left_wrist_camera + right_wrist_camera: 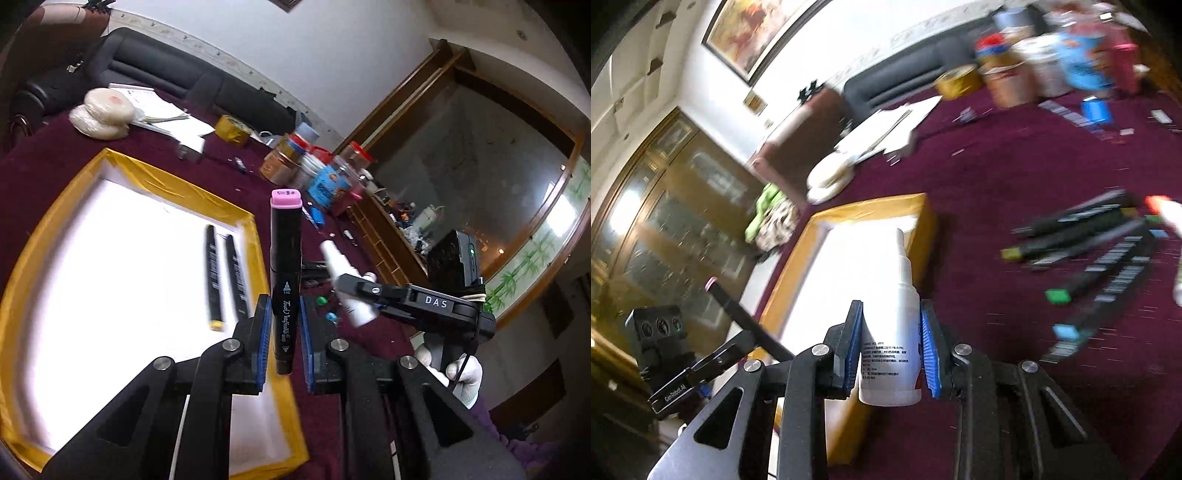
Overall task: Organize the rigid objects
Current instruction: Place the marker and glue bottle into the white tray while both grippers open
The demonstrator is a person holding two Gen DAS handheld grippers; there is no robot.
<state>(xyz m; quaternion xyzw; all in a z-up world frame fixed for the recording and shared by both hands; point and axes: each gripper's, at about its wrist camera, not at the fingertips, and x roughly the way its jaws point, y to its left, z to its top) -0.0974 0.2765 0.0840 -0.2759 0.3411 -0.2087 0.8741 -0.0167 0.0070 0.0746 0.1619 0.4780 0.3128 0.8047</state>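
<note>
My left gripper (283, 332) is shut on a black marker with a pink cap (285, 266), held upright over the right edge of a white tray with a yellow taped rim (236, 216). Two black markers (225, 275) lie inside the tray. My right gripper (891, 350) is shut on a white spray bottle (895, 332), nozzle pointing away, over the near corner of the same tray (886, 203). The right gripper (354, 286) and its bottle (341, 275) also show in the left wrist view, just right of the marker.
Several black markers with coloured caps (1100, 258) lie loose on the maroon cloth (1015, 177) right of the tray. Jars and cans (314, 166), a yellow tape roll (232, 129), papers and white round pads (105, 110) sit at the far side. A black sofa (166, 66) lies behind.
</note>
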